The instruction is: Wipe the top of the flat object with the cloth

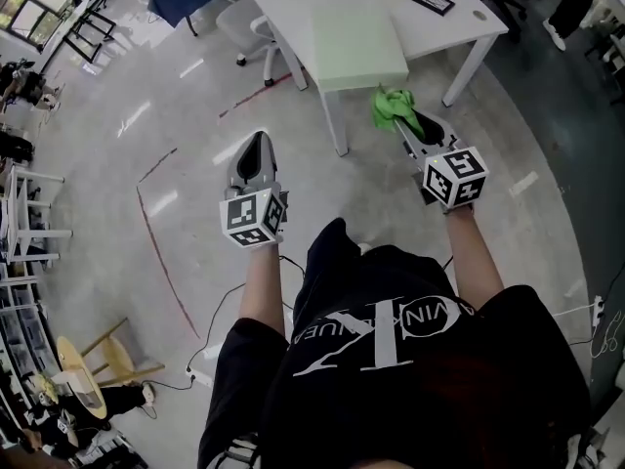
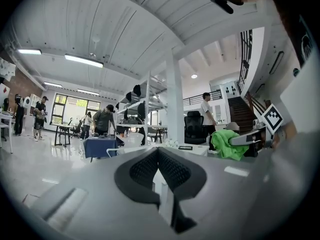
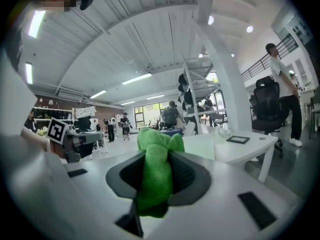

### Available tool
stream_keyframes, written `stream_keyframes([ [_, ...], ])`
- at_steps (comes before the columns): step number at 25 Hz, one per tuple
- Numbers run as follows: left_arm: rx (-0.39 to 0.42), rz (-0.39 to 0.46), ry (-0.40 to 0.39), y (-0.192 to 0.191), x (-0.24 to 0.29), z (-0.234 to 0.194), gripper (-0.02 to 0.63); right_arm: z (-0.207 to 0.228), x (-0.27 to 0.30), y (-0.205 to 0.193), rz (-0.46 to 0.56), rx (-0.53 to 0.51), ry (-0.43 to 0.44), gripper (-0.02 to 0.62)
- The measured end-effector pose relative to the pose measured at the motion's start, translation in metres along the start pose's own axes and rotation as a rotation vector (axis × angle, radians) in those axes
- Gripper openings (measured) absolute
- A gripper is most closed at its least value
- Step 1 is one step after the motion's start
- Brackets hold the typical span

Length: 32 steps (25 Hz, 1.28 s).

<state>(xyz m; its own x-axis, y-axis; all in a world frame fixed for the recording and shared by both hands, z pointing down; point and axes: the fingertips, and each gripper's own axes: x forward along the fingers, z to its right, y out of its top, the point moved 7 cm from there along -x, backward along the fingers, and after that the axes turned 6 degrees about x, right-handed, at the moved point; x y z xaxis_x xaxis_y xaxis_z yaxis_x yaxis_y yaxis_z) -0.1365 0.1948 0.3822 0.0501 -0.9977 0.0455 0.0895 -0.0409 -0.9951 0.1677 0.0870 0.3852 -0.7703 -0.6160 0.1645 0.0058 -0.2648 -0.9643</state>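
a white worktop (image 1: pixel 293 8) stands ahead of a person who has not yet reached it. the pale green flat object (image 1: pixel 356 47) lies along its near edge, unwiped. the left gripper (image 1: pixel 257 145) hangs over the floor (image 1: pixel 195 164), jaws closed together on nothing. the right gripper (image 1: pixel 402 120), just short of the worktop's near edge, has its jaws clamped on the bunched green cloth (image 1: pixel 389 106), which spills out past the tips. to wipe well, it seems wise to bring the cloth down flat on the object's top, lead with the loose fold rather than the hard jaw tips, and sweep from edge to edge. the free gripper could steady the object if it slides. only the head view shows the gap between grippers and worktop. the right gripper view shows the cloth pinched between the pads (image 3: pixel 184 174). the left gripper view shows its own jaws meeting with nothing between them, and people (image 2: pixel 102 121) at far desks.
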Motion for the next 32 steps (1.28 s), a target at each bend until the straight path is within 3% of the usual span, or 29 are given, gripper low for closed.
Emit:
stream_keyframes([
  [12, -0.001, 0.015, -0.05, -0.001, 0.042, 0.0, 0.011, 0.019, 0.01, 0.007, 0.016, 0.007, -0.032, 0.11],
  [32, -0.021, -0.008, -0.117, -0.019, 0.137, -0.035, 0.011, 0.056, 0.087, 0.014, 0.0, 0.039, -0.072, 0.11],
])
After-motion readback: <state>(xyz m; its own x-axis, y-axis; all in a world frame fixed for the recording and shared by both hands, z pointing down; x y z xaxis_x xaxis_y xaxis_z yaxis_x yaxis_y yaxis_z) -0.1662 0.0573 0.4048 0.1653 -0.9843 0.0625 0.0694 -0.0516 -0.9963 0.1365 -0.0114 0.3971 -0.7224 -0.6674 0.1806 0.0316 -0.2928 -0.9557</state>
